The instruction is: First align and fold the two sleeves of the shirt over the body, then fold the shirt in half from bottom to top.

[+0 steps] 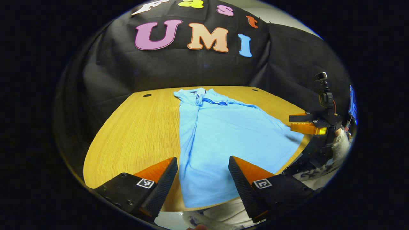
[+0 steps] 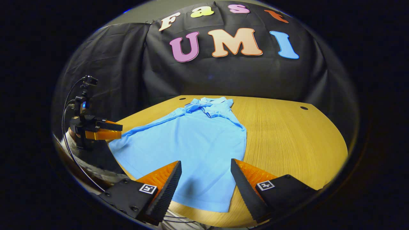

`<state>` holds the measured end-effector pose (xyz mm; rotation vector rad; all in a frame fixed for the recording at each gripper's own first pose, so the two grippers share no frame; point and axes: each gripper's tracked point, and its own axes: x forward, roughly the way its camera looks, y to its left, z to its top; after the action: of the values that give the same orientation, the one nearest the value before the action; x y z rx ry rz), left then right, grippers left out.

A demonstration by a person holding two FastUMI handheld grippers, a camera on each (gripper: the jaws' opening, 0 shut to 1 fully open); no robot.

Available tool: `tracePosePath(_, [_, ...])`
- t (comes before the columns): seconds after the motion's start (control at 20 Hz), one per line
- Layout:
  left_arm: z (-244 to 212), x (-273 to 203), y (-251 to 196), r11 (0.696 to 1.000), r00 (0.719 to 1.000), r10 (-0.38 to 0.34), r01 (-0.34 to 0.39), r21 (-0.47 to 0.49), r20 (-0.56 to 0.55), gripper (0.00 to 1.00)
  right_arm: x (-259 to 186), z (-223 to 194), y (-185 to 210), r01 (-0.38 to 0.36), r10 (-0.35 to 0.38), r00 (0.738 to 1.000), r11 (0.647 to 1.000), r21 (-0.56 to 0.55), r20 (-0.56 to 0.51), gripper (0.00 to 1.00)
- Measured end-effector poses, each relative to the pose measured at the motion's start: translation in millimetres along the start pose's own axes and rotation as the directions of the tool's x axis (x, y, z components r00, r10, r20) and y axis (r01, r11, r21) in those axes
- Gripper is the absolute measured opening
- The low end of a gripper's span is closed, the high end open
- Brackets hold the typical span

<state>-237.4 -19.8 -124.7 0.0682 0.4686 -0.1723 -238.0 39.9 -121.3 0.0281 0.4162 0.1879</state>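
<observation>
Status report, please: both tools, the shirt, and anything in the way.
Left tool open, right tool open, both above hem. Shirt flat on table, sleeves folded in. Nothing obstructing.

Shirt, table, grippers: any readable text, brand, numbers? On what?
shirt: no print or logo readable; any collar label is too small to tell.
table: none.
left gripper: square markers at the base of both fingers, black-and-white code patterns, no words.
right gripper: same kind of square markers, no words.
</observation>
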Motion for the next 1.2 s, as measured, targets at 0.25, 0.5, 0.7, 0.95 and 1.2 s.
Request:
tracePosePath(0.25, [-19.7, -0.3, -2.3, 1.0, 1.0, 0.002, -0.003, -0.016, -0.024, 0.96, -1.1, -19.4, 0.9, 0.024, -0.025, 0.999, 0.999, -0.032, -0.025, 0.97])
tracePosePath(0.5, [-27.7, 2.4, -1.1, 1.0, 0.999, 0.013, -0.014, -0.016, -0.038, 0.96, 1.5, -32.6, -1.3, 0.036, -0.038, 0.998, 0.999, -0.035, -0.051, 0.97])
tracePosePath(0.7, [-32.4, 1.0, -0.4, 0.999, 0.998, 0.042, -0.041, 0.014, -0.049, 0.96, 2.9, -32.3, 2.8, 0.034, -0.036, 0.998, 0.999, -0.042, -0.055, 0.97])
tracePosePath(0.95, [-30.5, 6.4, -7.8, 0.999, 0.999, 0.029, -0.028, 0.021, -0.033, 0.84, 6.4, -34.0, 14.5, -0.009, 0.006, 0.999, 0.999, -0.049, -0.05, 0.94])
tracePosePath(1.2, [-26.5, 12.6, -17.7, 1.0, 1.0, 0.007, -0.007, 0.012, -0.002, 0.6, 9.1, -32.9, 25.7, -0.043, 0.041, 0.998, 0.998, -0.043, -0.041, 0.7])
